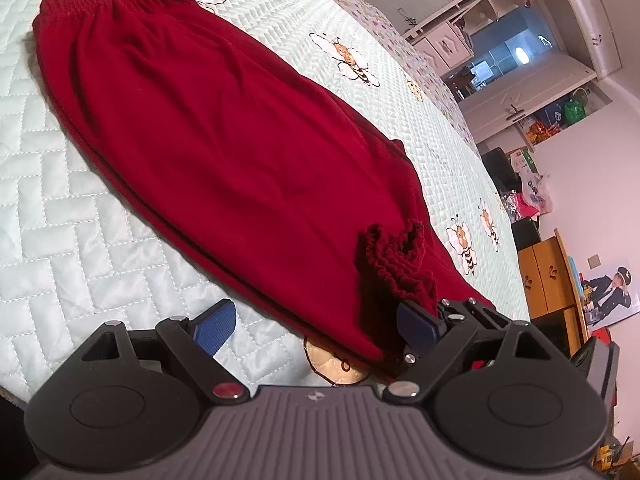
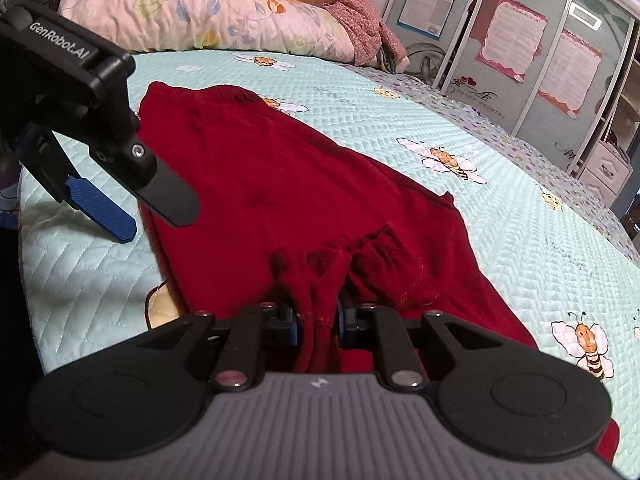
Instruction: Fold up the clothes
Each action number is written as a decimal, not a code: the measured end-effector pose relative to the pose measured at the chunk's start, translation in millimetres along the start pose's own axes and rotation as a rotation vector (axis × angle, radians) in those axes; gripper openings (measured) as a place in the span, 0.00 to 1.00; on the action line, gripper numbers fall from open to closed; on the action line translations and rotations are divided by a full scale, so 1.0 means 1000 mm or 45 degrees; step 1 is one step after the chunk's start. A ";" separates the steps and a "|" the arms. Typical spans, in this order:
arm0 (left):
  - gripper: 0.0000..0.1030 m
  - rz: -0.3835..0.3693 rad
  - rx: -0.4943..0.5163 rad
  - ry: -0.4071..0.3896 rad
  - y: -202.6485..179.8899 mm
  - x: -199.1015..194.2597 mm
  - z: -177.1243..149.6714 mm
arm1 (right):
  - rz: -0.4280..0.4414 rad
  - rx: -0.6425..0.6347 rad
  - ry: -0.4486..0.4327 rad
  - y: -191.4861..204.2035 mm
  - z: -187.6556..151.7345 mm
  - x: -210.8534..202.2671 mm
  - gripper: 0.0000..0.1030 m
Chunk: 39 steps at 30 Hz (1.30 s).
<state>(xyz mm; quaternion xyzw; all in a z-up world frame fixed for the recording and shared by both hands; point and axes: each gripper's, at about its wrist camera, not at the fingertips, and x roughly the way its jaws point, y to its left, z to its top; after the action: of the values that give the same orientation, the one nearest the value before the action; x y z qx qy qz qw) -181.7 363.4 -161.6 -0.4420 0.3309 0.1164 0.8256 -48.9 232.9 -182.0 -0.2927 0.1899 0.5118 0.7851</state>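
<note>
On the bee-print quilt (image 1: pixel 80 184) red trousers (image 1: pixel 208 132) lie lengthwise, left gripper (image 1: pixel 316 322) spread beside their cuffs (image 1: pixel 394 264). From the right wrist, right gripper (image 2: pixel 318 320) pinches those cuffs; next, likely carrying them toward the waistband (image 2: pixel 200 94).

The red trousers (image 2: pixel 280 184) lie flat along the bed cover (image 2: pixel 500 216), and everything is placed from them. To their right the quilted cover is bare out to the bed's edge, open for a pass. To their left a narrower bare strip runs, and the left gripper (image 2: pixel 156 216) hangs over it with fingers spread apart. Beyond the trousers' waistband a pillow (image 2: pixel 192 12) and a bundled pink cloth (image 2: pixel 360 28) block the head of the bed. At the trousers' near end the right gripper (image 2: pixel 318 324) is clamped on the gathered cuffs (image 2: pixel 340 256).
</note>
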 end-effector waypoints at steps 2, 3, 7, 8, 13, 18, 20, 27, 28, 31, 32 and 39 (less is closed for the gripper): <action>0.88 0.005 0.002 0.000 -0.001 0.000 0.000 | 0.002 0.001 0.001 0.000 0.001 0.002 0.18; 0.88 0.008 0.004 0.000 -0.002 0.001 0.000 | 0.010 -0.001 0.001 0.001 0.000 0.002 0.20; 0.88 0.009 -0.011 0.001 -0.001 0.001 0.003 | 0.069 0.000 -0.044 0.004 -0.002 -0.005 0.47; 0.88 0.008 -0.017 -0.001 0.000 0.001 0.004 | 0.091 0.000 -0.079 0.005 -0.002 -0.010 0.61; 0.88 -0.016 -0.047 -0.033 -0.007 -0.008 0.013 | 0.213 0.142 -0.216 -0.008 -0.008 -0.045 0.73; 0.88 -0.267 0.027 0.020 -0.054 0.006 0.018 | 0.341 0.798 -0.272 -0.086 -0.049 -0.092 0.73; 0.88 -0.380 0.063 0.059 -0.076 0.016 0.019 | 0.323 1.080 -0.280 -0.121 -0.077 -0.108 0.73; 0.88 -0.455 0.056 0.197 -0.089 0.075 0.005 | 0.447 1.740 -0.359 -0.176 -0.158 -0.116 0.60; 0.84 -0.440 0.016 0.202 -0.078 0.078 0.004 | 0.436 1.754 -0.289 -0.175 -0.169 -0.108 0.51; 0.52 -0.392 -0.101 0.218 -0.046 0.088 0.002 | 0.334 1.753 -0.090 -0.172 -0.195 -0.095 0.00; 0.37 -0.376 -0.140 0.223 -0.036 0.091 0.001 | 0.346 1.752 -0.108 -0.172 -0.196 -0.096 0.00; 0.56 -0.337 0.022 0.236 -0.058 0.084 0.001 | 0.422 1.671 -0.199 -0.184 -0.161 -0.106 0.08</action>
<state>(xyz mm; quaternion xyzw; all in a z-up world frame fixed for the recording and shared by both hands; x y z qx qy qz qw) -90.4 321.9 -178.0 -0.4832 0.3455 -0.0374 0.8036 77.2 -2.0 -191.9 0.3149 0.4460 0.4237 0.7228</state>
